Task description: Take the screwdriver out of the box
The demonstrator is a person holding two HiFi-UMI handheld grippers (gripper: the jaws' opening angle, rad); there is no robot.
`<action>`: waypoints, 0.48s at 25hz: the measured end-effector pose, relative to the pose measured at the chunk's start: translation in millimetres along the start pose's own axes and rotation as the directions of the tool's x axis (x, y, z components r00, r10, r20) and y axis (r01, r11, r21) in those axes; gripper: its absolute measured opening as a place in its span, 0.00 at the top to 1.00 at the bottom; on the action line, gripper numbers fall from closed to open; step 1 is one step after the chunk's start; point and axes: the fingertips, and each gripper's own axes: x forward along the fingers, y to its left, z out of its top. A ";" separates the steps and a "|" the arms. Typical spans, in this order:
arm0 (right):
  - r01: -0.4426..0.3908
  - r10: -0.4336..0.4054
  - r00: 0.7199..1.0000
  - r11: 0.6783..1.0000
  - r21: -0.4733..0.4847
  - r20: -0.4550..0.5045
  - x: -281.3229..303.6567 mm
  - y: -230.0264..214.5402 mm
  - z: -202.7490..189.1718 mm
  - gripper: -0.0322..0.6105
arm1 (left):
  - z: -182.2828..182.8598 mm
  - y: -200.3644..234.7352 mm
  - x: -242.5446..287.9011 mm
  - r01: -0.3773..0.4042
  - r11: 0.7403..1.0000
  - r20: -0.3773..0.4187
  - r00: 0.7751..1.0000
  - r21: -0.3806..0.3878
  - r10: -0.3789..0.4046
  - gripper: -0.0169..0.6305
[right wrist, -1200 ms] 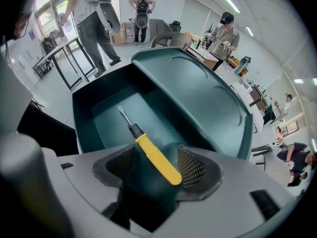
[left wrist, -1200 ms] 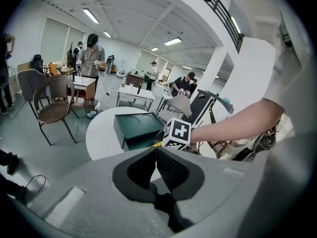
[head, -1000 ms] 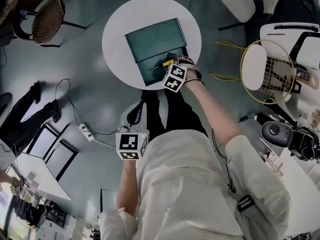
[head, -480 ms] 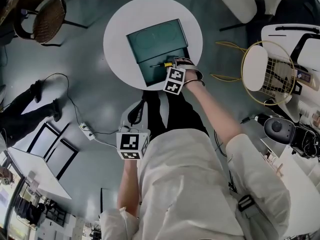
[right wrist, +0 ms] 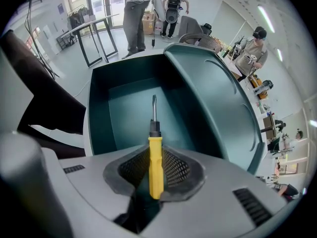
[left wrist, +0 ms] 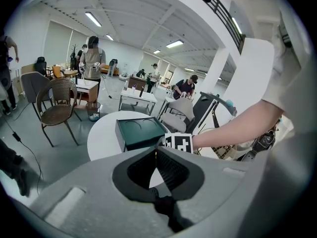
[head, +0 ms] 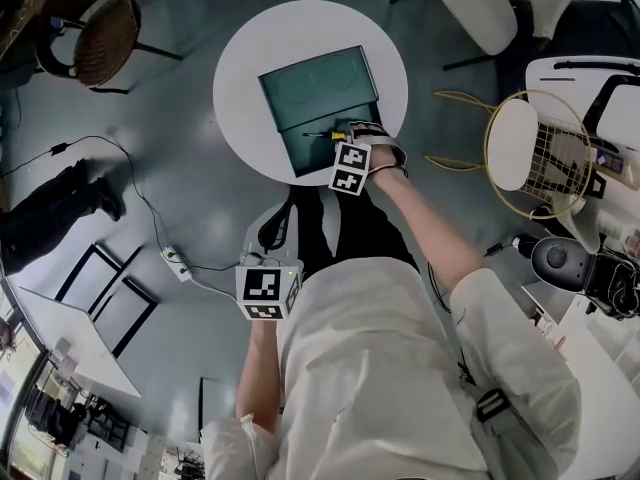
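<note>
A dark green box [head: 300,143] stands open on the round white table [head: 240,78], its lid [head: 318,86] tipped back. Inside lies the screwdriver [head: 334,134], with a yellow handle [right wrist: 155,157] and a thin shaft [right wrist: 154,108]. My right gripper [head: 343,140] points steeply down into the box [right wrist: 124,108]. Its jaws are closing, and the pads sit against both sides of the yellow handle [right wrist: 155,150]. My left gripper [head: 268,268] hangs low beside the person's leg, away from the table. Its jaws [left wrist: 156,155] are shut with nothing between them.
A wicker chair [head: 85,28] stands at the far left and a wire-frame chair [head: 540,148] at the right. A power strip with cables [head: 175,263] lies on the floor. Other people stand by desks [left wrist: 94,58] further back in the room.
My right gripper has rolled a little over the box, and the screwdriver now lies more level in the head view. My left gripper has stayed put.
</note>
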 end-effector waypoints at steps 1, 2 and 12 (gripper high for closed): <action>0.003 -0.003 1.000 1.000 -0.004 0.000 -0.3 -0.3 0.5 0.83 | 0.3 -0.2 -0.5 -0.002 1.000 0.001 1.000 0.000 0.002 0.95; 0.007 -0.007 1.000 1.000 -0.007 0.002 -1.0 -0.6 0.3 0.83 | 0.6 -1.0 -0.7 -0.004 1.000 0.002 1.000 0.001 0.004 0.95; 0.070 -0.069 0.993 0.998 -0.007 0.094 -38.9 -9.2 10.5 0.83 | 7.2 -7.7 -4.5 0.000 1.000 0.028 1.000 0.005 0.000 0.95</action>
